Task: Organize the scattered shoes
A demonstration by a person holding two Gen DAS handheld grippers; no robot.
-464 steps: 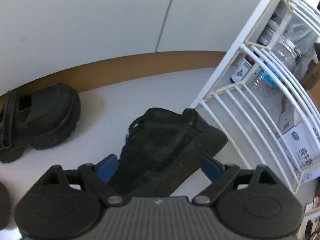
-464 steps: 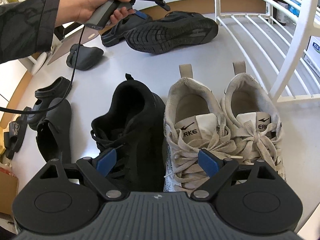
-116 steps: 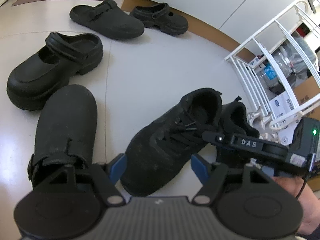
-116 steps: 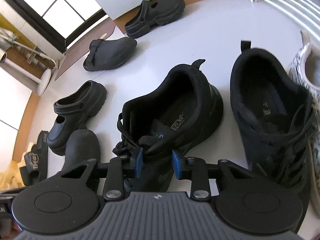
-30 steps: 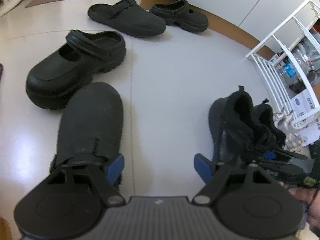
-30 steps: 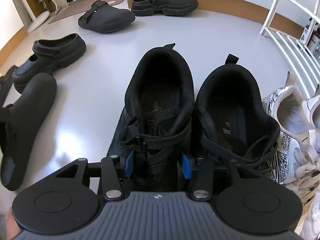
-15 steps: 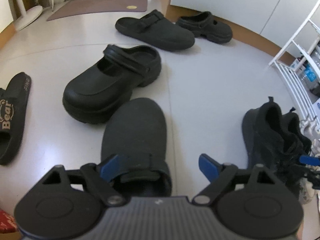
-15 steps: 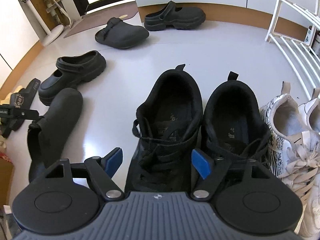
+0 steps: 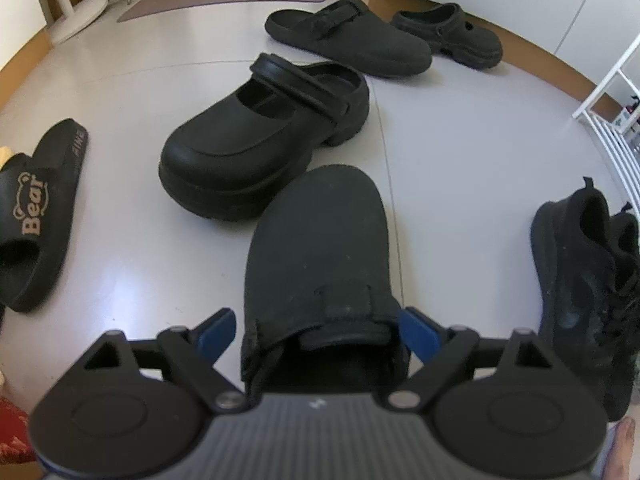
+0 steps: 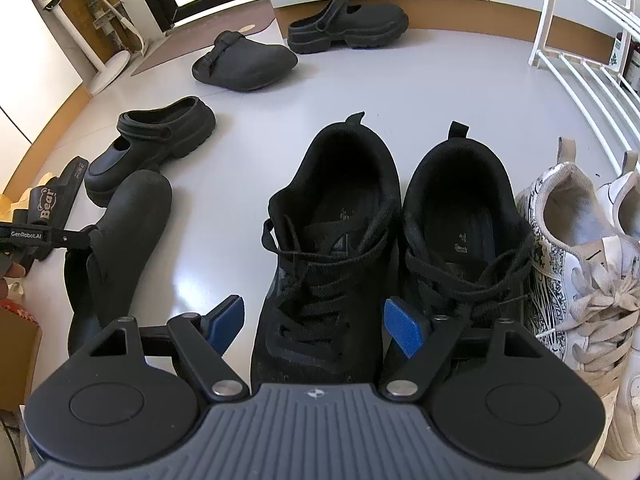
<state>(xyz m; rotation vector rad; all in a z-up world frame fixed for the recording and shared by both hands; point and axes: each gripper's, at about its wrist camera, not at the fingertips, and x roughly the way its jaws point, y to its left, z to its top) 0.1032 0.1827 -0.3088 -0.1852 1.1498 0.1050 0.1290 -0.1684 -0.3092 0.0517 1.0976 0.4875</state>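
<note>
In the left wrist view, my left gripper (image 9: 318, 332) is open, its blue pads (image 9: 218, 330) on either side of the heel of a flat black clog (image 9: 320, 248) lying toe-away on the floor. Whether the pads touch it I cannot tell. My right gripper (image 10: 316, 326) is open above the toe of the left one of two black lace-up sneakers (image 10: 332, 240), which stand side by side with their mate (image 10: 460, 232). A pair of white sneakers (image 10: 576, 248) stands to their right. The same flat clog (image 10: 120, 240) lies at left in the right wrist view.
A chunky strapped black clog (image 9: 264, 132) sits just beyond the flat clog. Its mate (image 9: 448, 36) and a second flat clog (image 9: 348, 40) lie by the far wall. A black "Bear" slide (image 9: 36, 208) lies at left. A white wire rack (image 10: 580, 60) stands at right.
My right gripper opened off the black sneaker's laces and drew back a little. My left gripper swung left and came down around the flat clog's heel.
</note>
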